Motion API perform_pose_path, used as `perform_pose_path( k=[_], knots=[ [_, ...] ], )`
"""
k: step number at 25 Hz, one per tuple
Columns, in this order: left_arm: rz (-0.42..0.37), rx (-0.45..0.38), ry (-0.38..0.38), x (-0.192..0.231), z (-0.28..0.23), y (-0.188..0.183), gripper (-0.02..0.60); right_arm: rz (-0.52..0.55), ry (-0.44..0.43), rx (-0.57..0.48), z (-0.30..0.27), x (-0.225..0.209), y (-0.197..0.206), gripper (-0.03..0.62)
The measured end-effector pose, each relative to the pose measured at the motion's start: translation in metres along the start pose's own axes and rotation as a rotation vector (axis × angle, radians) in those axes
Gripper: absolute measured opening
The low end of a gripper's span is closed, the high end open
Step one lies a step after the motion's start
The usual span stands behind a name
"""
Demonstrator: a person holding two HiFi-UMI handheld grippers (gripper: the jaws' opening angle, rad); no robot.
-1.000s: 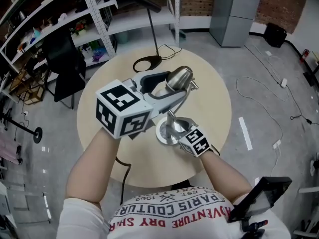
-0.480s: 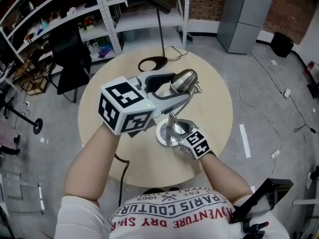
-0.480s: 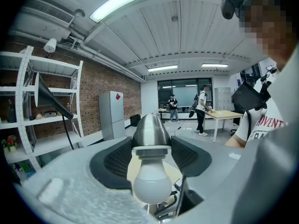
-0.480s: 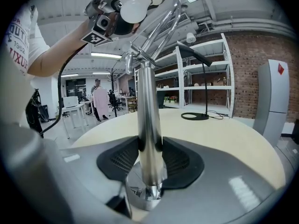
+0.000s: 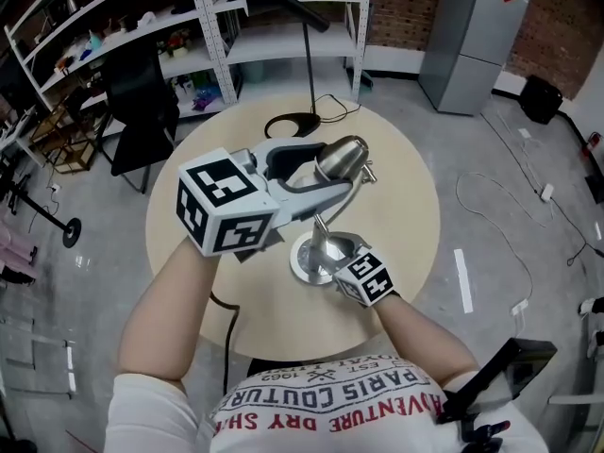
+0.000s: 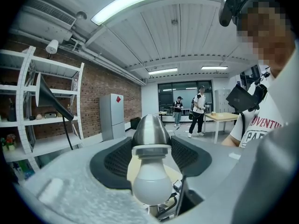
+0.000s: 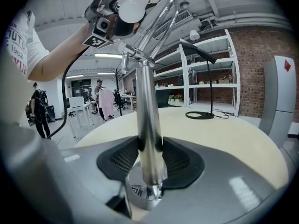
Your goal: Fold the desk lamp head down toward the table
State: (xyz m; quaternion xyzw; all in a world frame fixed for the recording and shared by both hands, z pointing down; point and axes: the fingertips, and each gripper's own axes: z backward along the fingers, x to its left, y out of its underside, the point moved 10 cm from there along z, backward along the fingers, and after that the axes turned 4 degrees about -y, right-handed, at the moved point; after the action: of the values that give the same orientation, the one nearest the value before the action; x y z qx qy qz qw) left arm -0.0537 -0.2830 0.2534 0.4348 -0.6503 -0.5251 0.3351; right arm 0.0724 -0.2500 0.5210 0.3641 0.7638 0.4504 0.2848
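Your left gripper (image 5: 321,173) is clamped on the lamp head (image 5: 342,156), one pad against each side of the metal shade, with the bulb (image 6: 149,185) pointing back at you. Your right gripper (image 5: 332,256) pinches the upright post (image 7: 148,125) just above the round base (image 5: 304,264), which stands on the table (image 5: 401,192).

**Item count, worktop and surroundings**

Lamps: two, a silver desk lamp (image 5: 340,159) and a black lamp (image 5: 293,8). Bulb (image 6: 149,183): one. Claws: two, left claw (image 6: 150,153) and right claw (image 7: 150,160). Round worktop (image 5: 406,215): one. Shelving racks: two, left rack (image 5: 113,36) and centre rack (image 5: 283,41). Grey cabinet (image 5: 467,36): one. Black chair (image 5: 142,111): one.
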Motion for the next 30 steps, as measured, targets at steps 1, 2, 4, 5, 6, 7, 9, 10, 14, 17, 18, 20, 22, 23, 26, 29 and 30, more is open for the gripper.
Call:
perform_pose_path(
  k=[1, 2, 4, 5, 6, 7, 9, 10, 14, 17, 18, 20, 22, 23, 26, 29, 30],
  knots=[
    [0.002, -0.007, -0.004, 0.000, 0.000, 0.000, 0.265, 0.000, -0.006, 0.007, 0.000, 0.000, -0.001, 0.160],
    [0.005, -0.012, -0.007, 0.000, -0.001, 0.000, 0.265, 0.002, -0.012, 0.015, 0.001, -0.001, -0.002, 0.160],
    [0.007, -0.014, -0.006, 0.001, -0.003, 0.000, 0.264, 0.012, -0.025, 0.030, 0.001, -0.003, -0.003, 0.158],
    [0.005, -0.010, -0.003, 0.001, -0.003, 0.000, 0.264, 0.018, -0.031, 0.034, 0.001, -0.004, -0.003, 0.158],
    [0.003, -0.008, 0.000, 0.001, -0.002, 0.000, 0.264, 0.025, -0.036, 0.034, 0.000, -0.004, -0.003, 0.158],
    [0.001, -0.007, 0.003, 0.001, -0.001, 0.001, 0.264, 0.030, -0.039, 0.030, 0.000, -0.004, -0.002, 0.158],
    [-0.002, -0.008, 0.001, -0.001, 0.001, 0.002, 0.264, 0.040, -0.042, 0.021, -0.001, -0.003, 0.000, 0.158],
    [-0.003, -0.010, -0.002, -0.001, 0.001, 0.002, 0.264, 0.045, -0.043, 0.019, -0.001, -0.003, 0.000, 0.158],
    [0.008, -0.020, -0.016, 0.001, -0.001, 0.002, 0.262, 0.051, -0.052, 0.027, -0.001, -0.007, -0.002, 0.156],
    [0.009, -0.011, -0.020, 0.001, -0.001, 0.001, 0.261, 0.048, -0.054, 0.022, -0.001, -0.007, -0.002, 0.157],
    [0.008, -0.009, -0.021, 0.001, -0.001, 0.001, 0.261, 0.049, -0.053, 0.020, -0.002, -0.008, -0.001, 0.156],
    [0.010, -0.011, -0.025, 0.002, -0.001, 0.002, 0.261, 0.042, -0.052, 0.019, -0.004, -0.009, 0.001, 0.156],
    [0.016, -0.017, -0.028, 0.003, -0.002, 0.005, 0.261, 0.048, -0.053, 0.029, -0.004, -0.010, 0.001, 0.156],
    [0.019, -0.018, -0.029, 0.003, -0.003, 0.006, 0.261, 0.051, -0.056, 0.032, -0.004, -0.010, 0.001, 0.156],
    [0.019, -0.022, -0.022, 0.002, -0.003, 0.005, 0.262, 0.043, -0.058, 0.031, -0.003, -0.011, 0.002, 0.156],
    [0.020, -0.034, -0.006, 0.003, -0.001, 0.005, 0.262, 0.049, -0.064, 0.034, -0.001, -0.008, -0.001, 0.156],
    [0.018, -0.034, -0.003, 0.002, 0.000, 0.005, 0.261, 0.048, -0.068, 0.032, -0.002, -0.007, -0.001, 0.156]
  ],
)
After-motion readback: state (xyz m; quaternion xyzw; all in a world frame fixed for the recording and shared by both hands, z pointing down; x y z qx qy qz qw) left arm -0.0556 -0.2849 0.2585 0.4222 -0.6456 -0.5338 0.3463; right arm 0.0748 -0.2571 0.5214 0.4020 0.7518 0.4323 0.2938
